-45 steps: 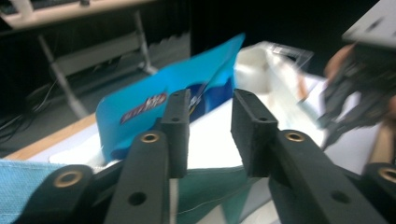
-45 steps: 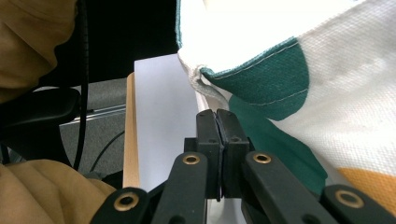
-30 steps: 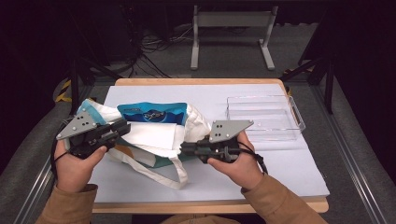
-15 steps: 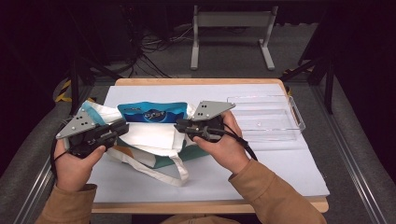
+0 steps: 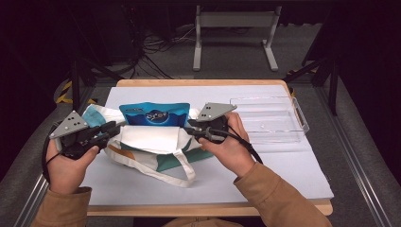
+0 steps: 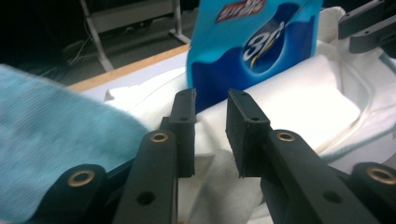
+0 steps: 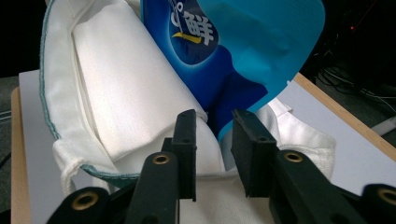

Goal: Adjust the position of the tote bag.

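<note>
Blue pouch (image 5: 154, 114) in tote bag (image 5: 156, 142), between hand-held grippers.

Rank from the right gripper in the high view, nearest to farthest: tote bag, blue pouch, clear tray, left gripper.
1. Tote bag: its rim is at the right gripper.
2. Blue pouch: just left, standing in the bag.
3. Clear tray: to the right.
4. Left gripper: across the bag, far left.
</note>
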Tool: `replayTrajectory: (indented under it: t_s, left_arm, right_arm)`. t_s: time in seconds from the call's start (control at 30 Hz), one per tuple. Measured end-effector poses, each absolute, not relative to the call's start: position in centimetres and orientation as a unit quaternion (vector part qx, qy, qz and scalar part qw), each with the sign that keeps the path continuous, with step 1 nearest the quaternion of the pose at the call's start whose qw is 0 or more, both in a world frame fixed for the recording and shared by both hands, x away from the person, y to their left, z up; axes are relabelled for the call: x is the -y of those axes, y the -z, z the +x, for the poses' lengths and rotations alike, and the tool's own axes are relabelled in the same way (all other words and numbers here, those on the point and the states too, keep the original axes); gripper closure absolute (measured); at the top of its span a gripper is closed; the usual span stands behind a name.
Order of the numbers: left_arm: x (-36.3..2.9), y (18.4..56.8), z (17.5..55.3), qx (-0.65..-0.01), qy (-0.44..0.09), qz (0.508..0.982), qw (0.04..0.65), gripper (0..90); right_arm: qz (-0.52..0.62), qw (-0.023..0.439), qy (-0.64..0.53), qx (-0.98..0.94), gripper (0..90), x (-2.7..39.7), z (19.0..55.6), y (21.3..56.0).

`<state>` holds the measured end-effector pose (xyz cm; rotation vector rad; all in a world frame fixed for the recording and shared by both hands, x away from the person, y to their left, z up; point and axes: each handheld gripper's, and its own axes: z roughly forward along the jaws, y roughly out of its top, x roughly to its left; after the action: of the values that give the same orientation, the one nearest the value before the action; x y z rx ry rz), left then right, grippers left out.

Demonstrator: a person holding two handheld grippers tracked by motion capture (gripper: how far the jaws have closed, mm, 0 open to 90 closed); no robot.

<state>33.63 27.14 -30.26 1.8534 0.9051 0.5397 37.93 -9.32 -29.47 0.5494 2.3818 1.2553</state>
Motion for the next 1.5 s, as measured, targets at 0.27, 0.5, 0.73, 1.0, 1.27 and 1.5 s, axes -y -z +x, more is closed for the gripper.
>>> replayTrajectory:
  t_s: [0.27,0.5,0.73,1.0,1.27,1.5]
  left_arm:
    - [-27.7,32.2,34.2,-0.369,-0.187,0.775,0.478,60.1]
    - [-26.9,33.3,34.6,-0.364,-0.178,0.786,0.466,37.9]
    - [-26.9,34.7,34.7,-0.37,-0.174,0.793,0.452,35.3]
    - [-27.4,37.3,35.2,-0.393,-0.149,0.797,0.433,35.3]
    - [-27.6,39.1,35.7,-0.395,-0.133,0.802,0.429,35.3]
    - [-27.5,40.7,36.2,-0.399,-0.121,0.804,0.424,34.7]
  right_arm:
    - [0.208,0.176,-0.467,-0.841,39.3,9.5,38.4,31.3]
    - [0.218,0.155,-0.479,-0.836,28.7,9.8,39.0,33.3]
    - [0.217,0.138,-0.483,-0.837,25.4,9.5,39.4,35.1]
    - [0.211,0.131,-0.502,-0.828,25.4,9.1,39.6,37.4]
    - [0.229,0.114,-0.504,-0.825,25.5,9.1,39.7,39.2]
    - [0.228,0.108,-0.509,-0.823,25.5,9.2,39.9,41.2]
